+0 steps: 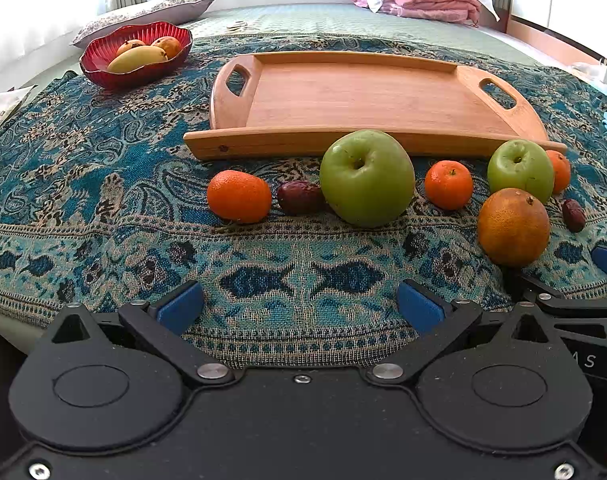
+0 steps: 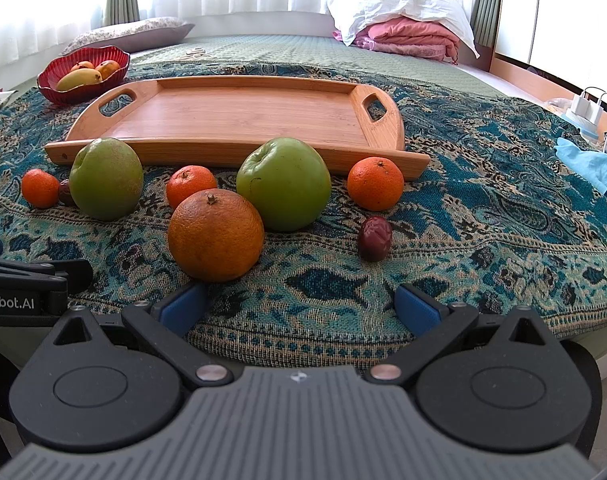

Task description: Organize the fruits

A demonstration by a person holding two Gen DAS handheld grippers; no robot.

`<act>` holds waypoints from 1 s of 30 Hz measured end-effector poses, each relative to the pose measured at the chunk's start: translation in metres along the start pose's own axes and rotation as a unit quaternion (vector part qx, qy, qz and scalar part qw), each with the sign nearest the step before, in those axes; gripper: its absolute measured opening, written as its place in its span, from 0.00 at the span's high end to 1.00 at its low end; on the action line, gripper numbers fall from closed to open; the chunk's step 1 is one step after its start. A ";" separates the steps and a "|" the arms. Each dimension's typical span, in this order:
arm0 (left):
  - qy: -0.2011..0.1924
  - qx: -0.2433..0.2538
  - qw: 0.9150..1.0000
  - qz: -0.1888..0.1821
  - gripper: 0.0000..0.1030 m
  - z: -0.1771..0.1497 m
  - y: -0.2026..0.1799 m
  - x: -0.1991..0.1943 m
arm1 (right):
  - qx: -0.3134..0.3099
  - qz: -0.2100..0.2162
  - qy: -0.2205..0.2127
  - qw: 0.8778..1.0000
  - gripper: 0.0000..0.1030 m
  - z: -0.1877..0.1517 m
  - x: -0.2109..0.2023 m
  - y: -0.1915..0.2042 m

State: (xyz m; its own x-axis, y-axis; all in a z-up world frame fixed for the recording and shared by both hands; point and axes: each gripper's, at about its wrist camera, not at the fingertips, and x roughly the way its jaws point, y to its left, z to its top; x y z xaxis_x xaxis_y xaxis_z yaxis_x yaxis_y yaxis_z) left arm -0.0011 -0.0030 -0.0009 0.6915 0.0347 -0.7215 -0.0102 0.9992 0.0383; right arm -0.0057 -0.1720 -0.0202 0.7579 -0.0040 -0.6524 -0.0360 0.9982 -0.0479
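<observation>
Plainly, both the left gripper (image 1: 299, 306) and right gripper (image 2: 299, 304) hover with fingers spread wide, holding nothing. The fruits, including the big orange (image 2: 215, 235), lie loose on the cloth (image 2: 483, 220) before the bare wooden tray (image 2: 239, 114), likely their destination.

Rectangular tray (image 1: 343, 96): pale wood, smooth satin finish. Blue paisley cloth (image 1: 103, 184): woven, matt, coarse. Scalloped red bowl (image 1: 99, 64): glossy, ribbed. Green apples (image 2: 283, 184): smooth, waxy. Large orange (image 2: 215, 236): dimpled, dull rind.
</observation>
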 end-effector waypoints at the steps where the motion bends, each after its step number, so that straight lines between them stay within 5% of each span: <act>1: 0.000 0.001 1.000 0.000 0.00 0.000 0.000 0.000 | 0.000 0.000 0.000 1.000 0.00 0.000 0.000 0.000; 26: -0.011 0.002 1.000 -0.005 0.00 -0.003 0.001 -0.003 | -0.002 0.003 -0.026 1.000 0.00 -0.005 -0.007 -0.001; 30: -0.025 0.006 1.000 -0.013 0.09 0.000 0.001 -0.011 | -0.002 0.027 -0.052 0.998 0.01 -0.009 -0.016 -0.002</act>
State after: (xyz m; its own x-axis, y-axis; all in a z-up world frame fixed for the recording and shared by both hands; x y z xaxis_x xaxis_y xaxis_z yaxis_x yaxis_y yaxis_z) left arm -0.0081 -0.0027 0.0071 0.7262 0.0080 -0.6874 0.0157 0.9995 0.0282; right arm -0.0234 -0.1743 -0.0163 0.8184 0.0563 -0.5719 -0.0810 0.9966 -0.0179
